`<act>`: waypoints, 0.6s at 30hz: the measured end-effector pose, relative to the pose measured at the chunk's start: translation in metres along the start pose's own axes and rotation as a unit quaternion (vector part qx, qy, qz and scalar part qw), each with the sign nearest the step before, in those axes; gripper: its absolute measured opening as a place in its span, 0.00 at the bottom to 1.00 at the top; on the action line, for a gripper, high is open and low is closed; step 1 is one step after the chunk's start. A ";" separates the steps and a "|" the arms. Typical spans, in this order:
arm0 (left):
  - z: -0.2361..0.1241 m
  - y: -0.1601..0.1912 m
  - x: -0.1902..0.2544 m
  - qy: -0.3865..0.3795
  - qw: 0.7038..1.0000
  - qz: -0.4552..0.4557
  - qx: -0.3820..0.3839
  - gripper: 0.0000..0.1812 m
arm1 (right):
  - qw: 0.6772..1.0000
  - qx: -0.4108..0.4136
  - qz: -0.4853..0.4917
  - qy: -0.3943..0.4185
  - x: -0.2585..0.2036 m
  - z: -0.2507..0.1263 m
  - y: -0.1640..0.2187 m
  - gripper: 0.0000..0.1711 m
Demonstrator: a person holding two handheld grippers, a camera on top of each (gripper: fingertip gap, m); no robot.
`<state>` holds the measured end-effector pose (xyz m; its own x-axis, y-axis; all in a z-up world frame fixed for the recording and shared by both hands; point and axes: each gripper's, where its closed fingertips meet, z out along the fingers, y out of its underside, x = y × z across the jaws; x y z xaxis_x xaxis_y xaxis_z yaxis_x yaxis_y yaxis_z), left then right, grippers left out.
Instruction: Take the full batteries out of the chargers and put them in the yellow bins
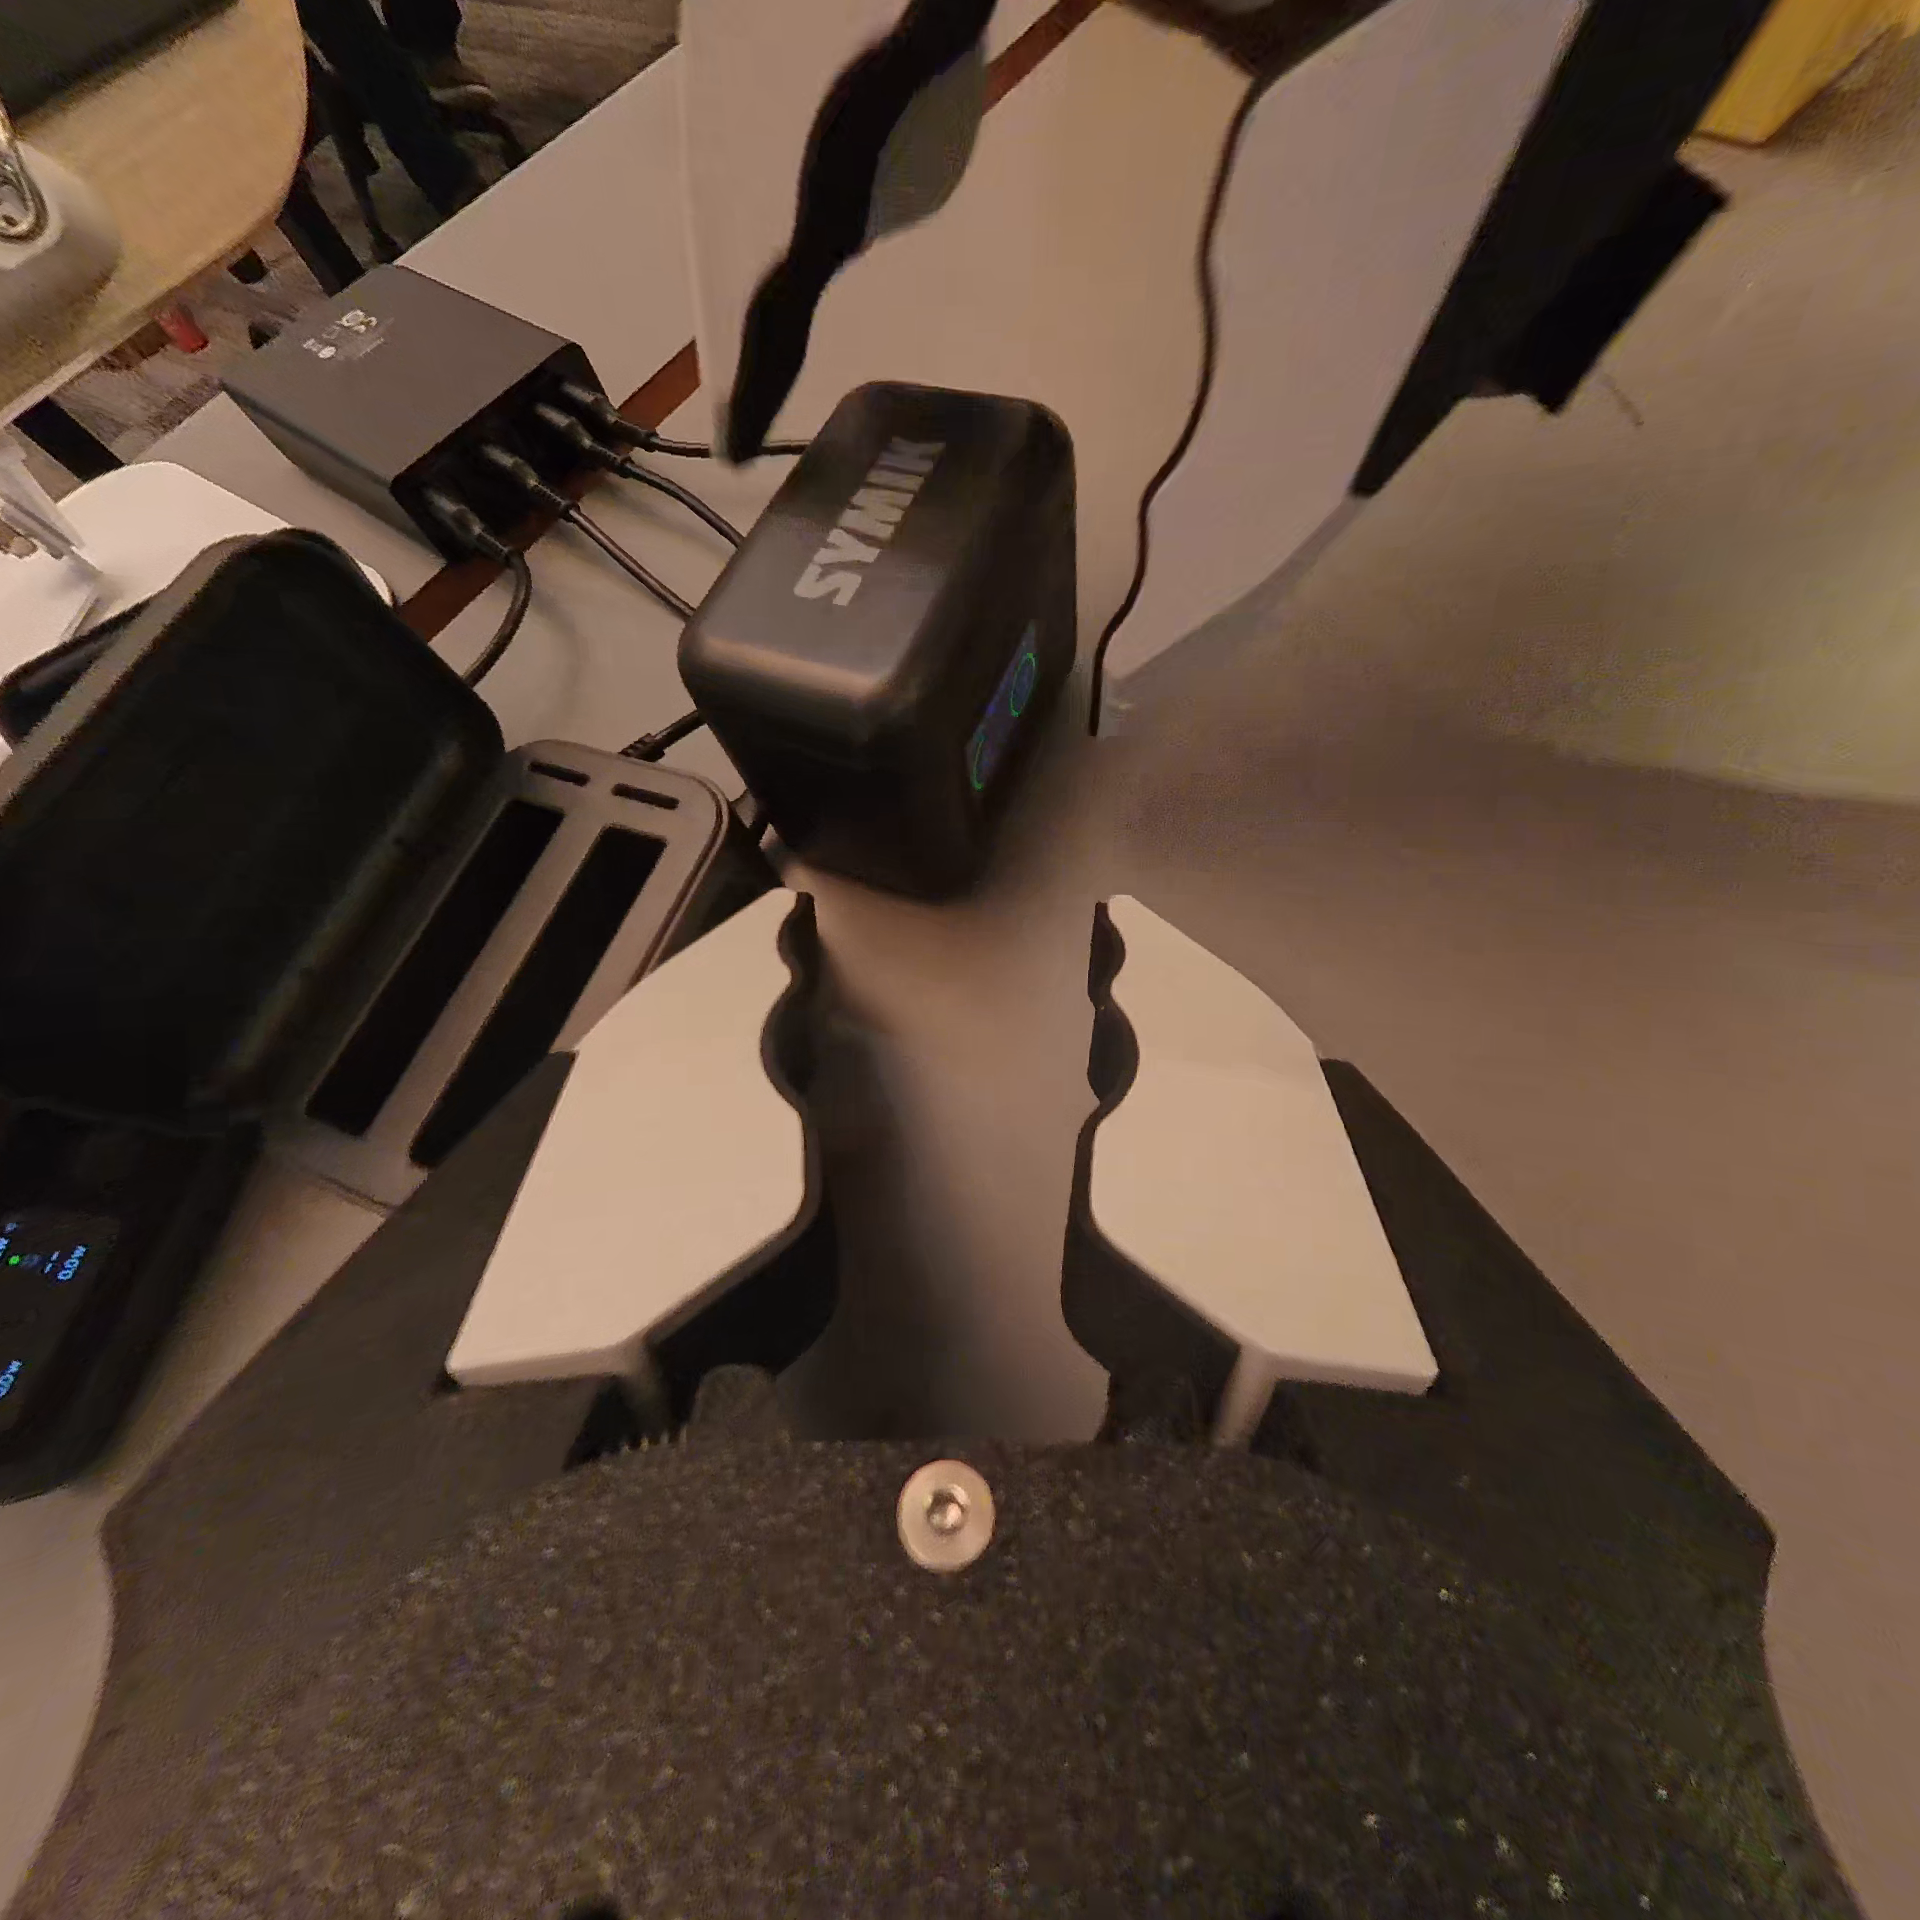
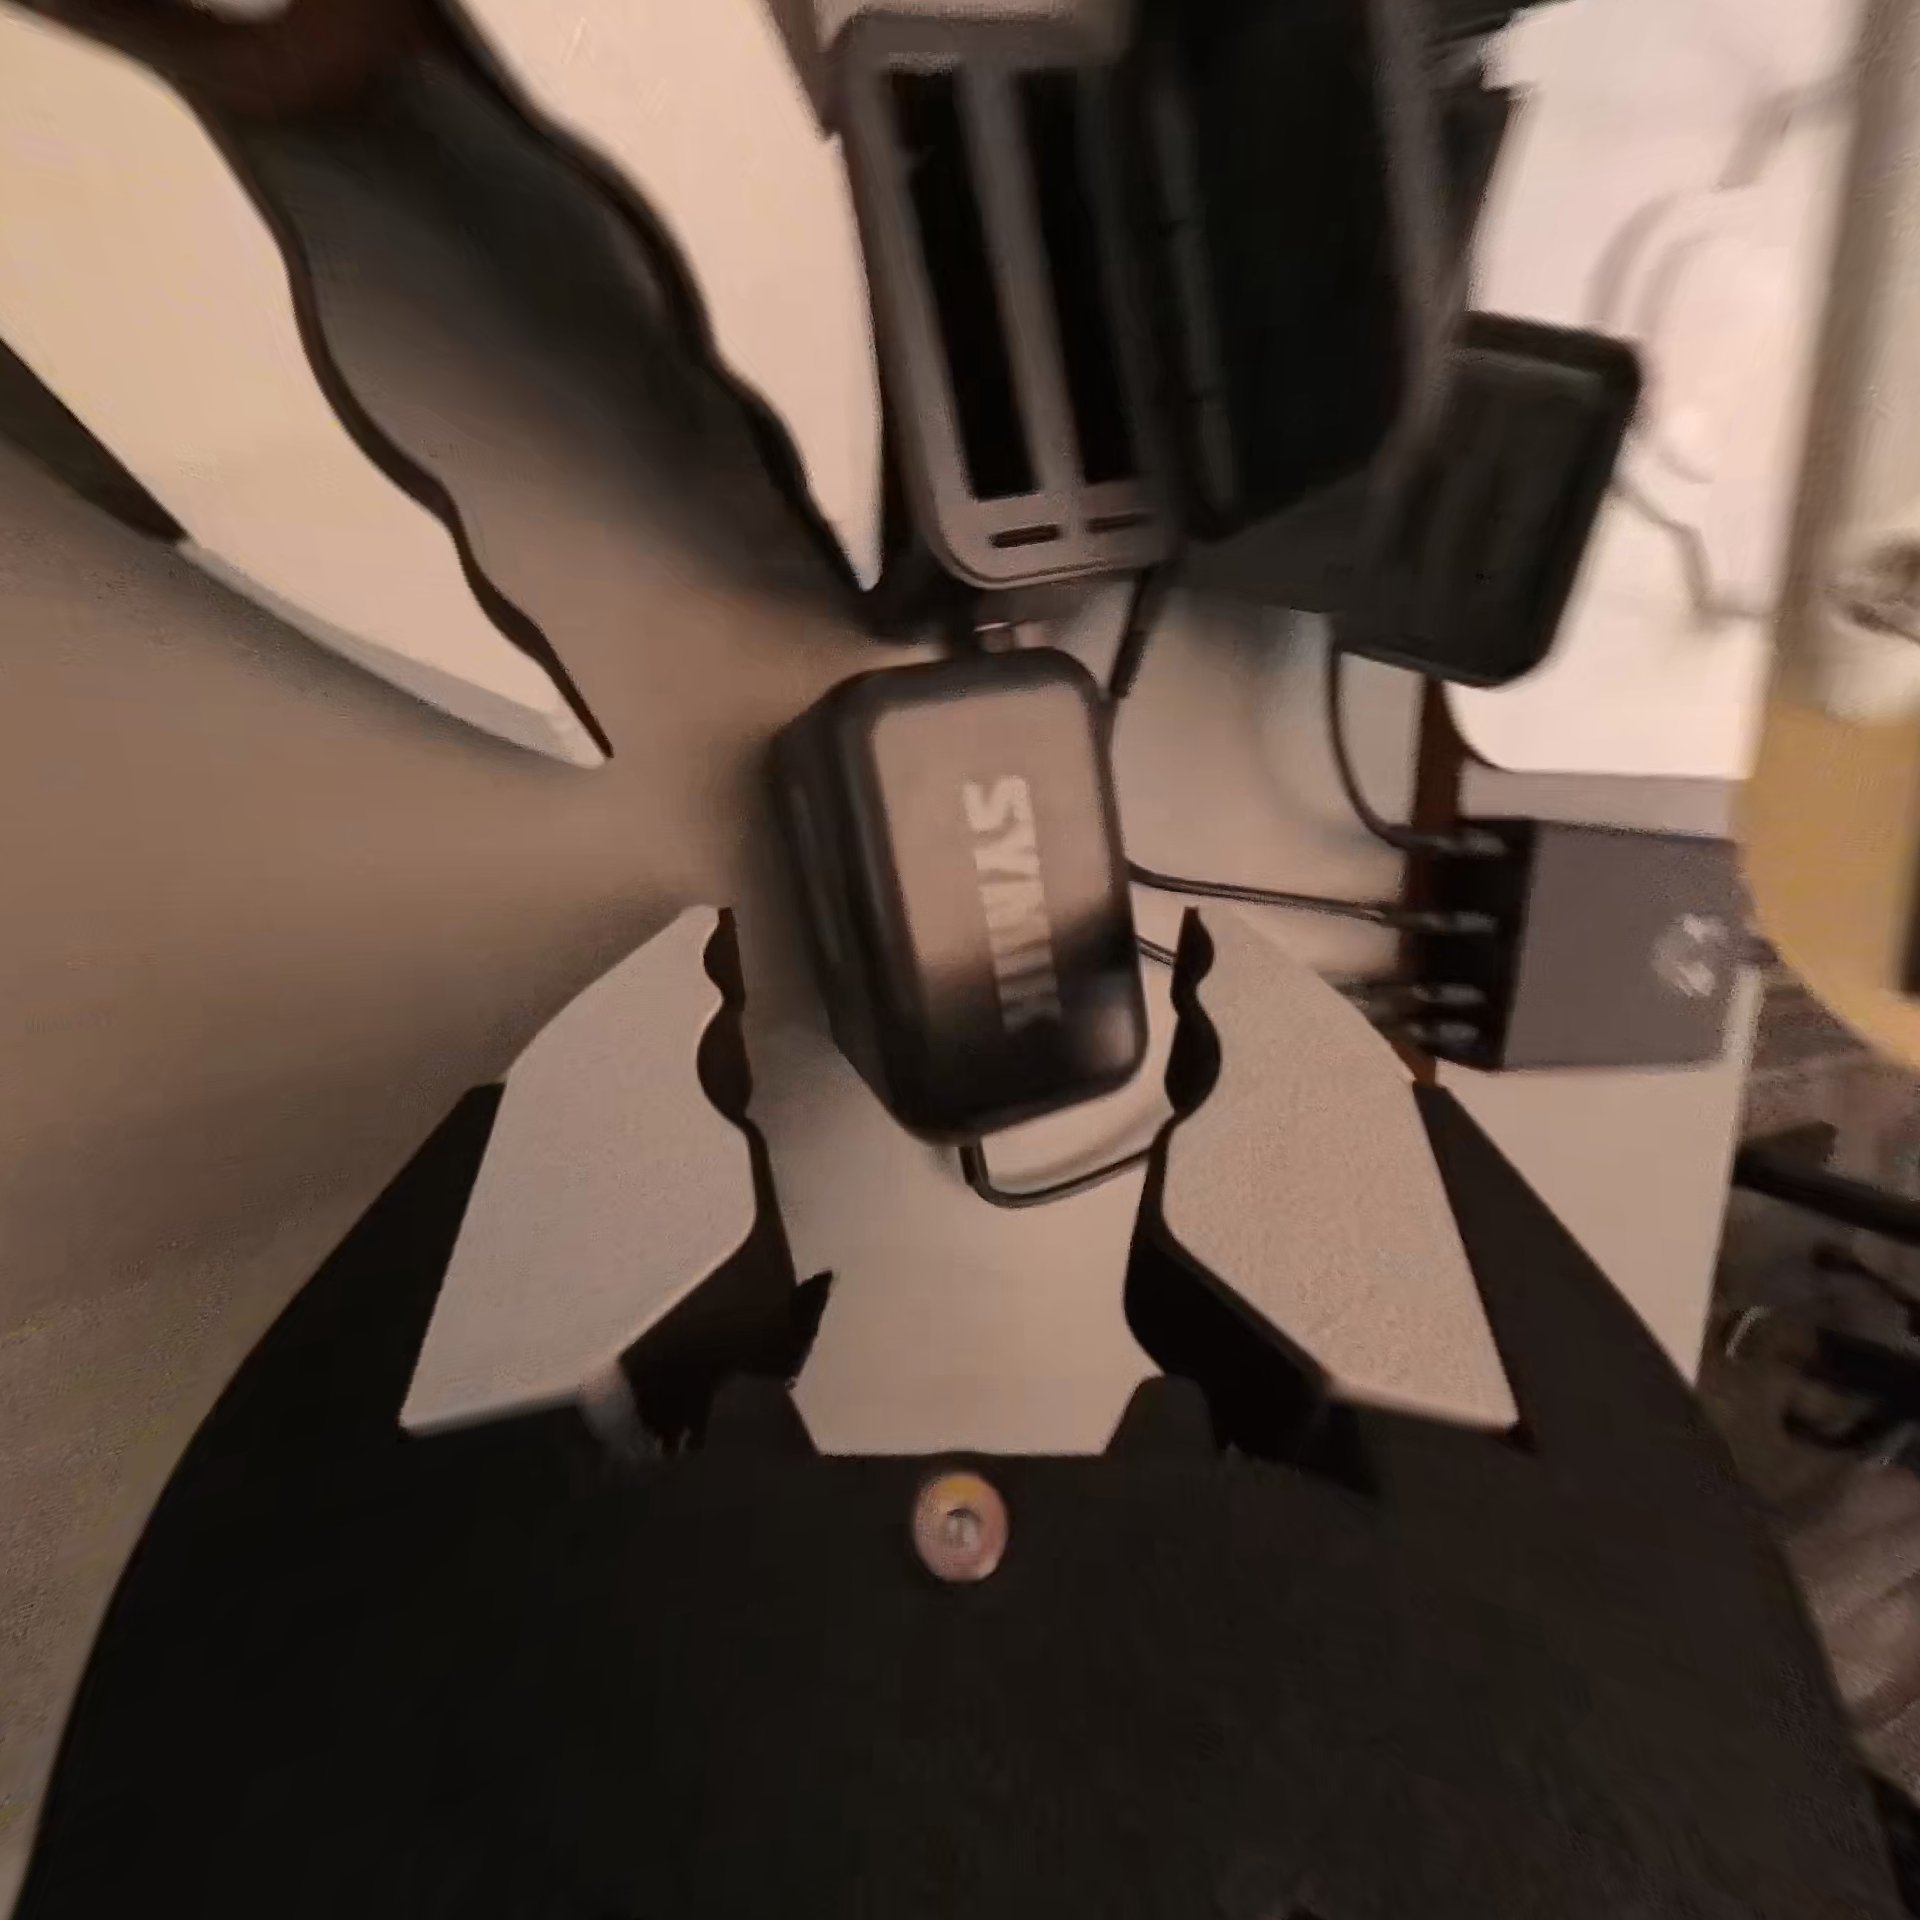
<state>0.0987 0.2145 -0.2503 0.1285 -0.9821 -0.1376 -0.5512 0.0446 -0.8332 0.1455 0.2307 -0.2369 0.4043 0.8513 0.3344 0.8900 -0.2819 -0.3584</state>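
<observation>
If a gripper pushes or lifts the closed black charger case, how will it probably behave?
The closed black charger case looks like a rigid shell, so it should keep its shape. Its smooth faces and rounded corners may slip between the fingers. A thin cable emerges at its edge, apparently plugged in, so it would probably tug or swing rather than slide freely.

White table [image 1: 1455, 935], chargers [image 1: 894, 644], hub [image 1: 416, 384]

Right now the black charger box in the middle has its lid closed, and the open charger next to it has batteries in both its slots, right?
Not quite. The closed charger box does have its lid shut, but the open charger beside it has two empty slots, dark all the way down. The left wrist view shows this, and the right wrist view shows the same bare slots.
</observation>
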 end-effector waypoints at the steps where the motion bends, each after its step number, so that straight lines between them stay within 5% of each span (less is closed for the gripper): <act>1: -0.001 0.001 0.000 0.001 1.000 0.001 -0.001 0.28 | 0.999 -0.019 -0.018 -0.026 -0.002 0.005 0.001 0.46; 5: -0.004 0.004 0.000 0.004 1.000 0.001 -0.003 0.27 | 0.993 -0.051 -0.054 -0.092 -0.003 0.009 -0.003 0.34; 18: -0.001 0.008 0.003 0.025 1.000 -0.007 -0.016 0.34 | 0.978 -0.051 -0.033 -0.201 -0.028 0.003 -0.027 0.34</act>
<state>0.0939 0.2121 -0.2563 0.0962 -0.9904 -0.0991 -0.5766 0.0257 -0.8166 0.1095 0.2161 -0.2390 0.2475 0.9686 -0.0239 0.9363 -0.2454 -0.2511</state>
